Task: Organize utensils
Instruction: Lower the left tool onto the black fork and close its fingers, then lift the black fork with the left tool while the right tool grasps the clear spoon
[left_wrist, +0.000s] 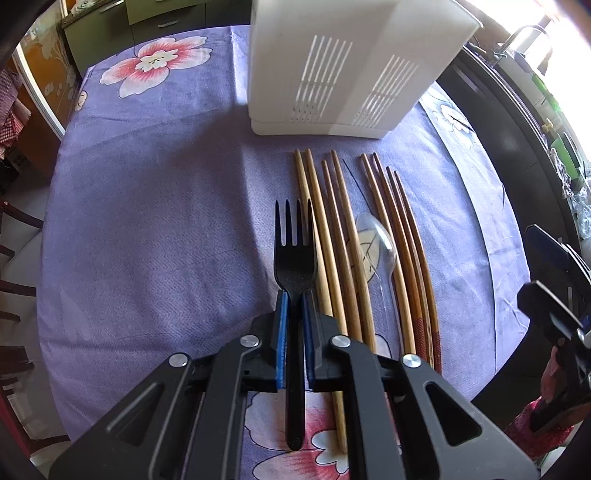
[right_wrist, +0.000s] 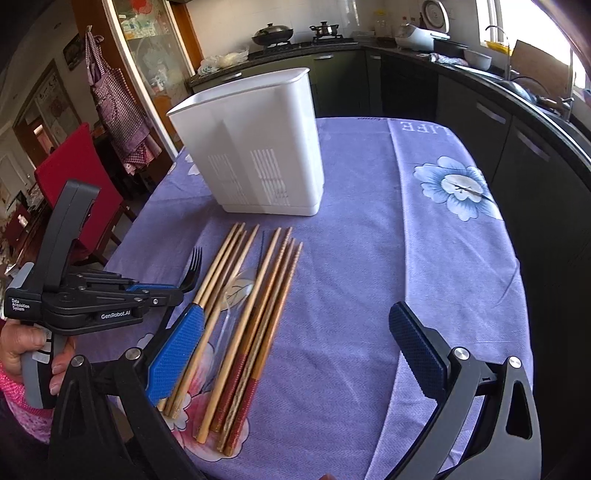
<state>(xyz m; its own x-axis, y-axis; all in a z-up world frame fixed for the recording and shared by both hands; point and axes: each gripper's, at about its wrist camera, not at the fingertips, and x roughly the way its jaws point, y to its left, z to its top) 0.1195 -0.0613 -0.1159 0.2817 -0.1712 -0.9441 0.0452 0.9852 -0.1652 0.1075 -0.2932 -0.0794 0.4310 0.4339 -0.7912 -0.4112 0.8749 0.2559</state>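
My left gripper (left_wrist: 294, 295) is shut on a black plastic fork (left_wrist: 294, 251), gripping its neck, tines pointing toward a white slotted utensil holder (left_wrist: 343, 74). The fork looks lifted just above the cloth. Several wooden chopsticks (left_wrist: 340, 236) lie in a row to its right, with a clear plastic spoon (left_wrist: 380, 247) among them. In the right wrist view the left gripper (right_wrist: 177, 291) with the fork (right_wrist: 194, 262) is at the left, the chopsticks (right_wrist: 255, 295) are in the middle, and the holder (right_wrist: 255, 147) stands behind them. My right gripper (right_wrist: 295, 350) is open and empty above the chopsticks' near ends.
The table wears a purple flowered cloth (left_wrist: 147, 221). A red chair (right_wrist: 74, 173) stands at its left side. Dark kitchen cabinets (right_wrist: 517, 140) and a counter run along the right and back. The right gripper (left_wrist: 554, 295) shows at the left wrist view's right edge.
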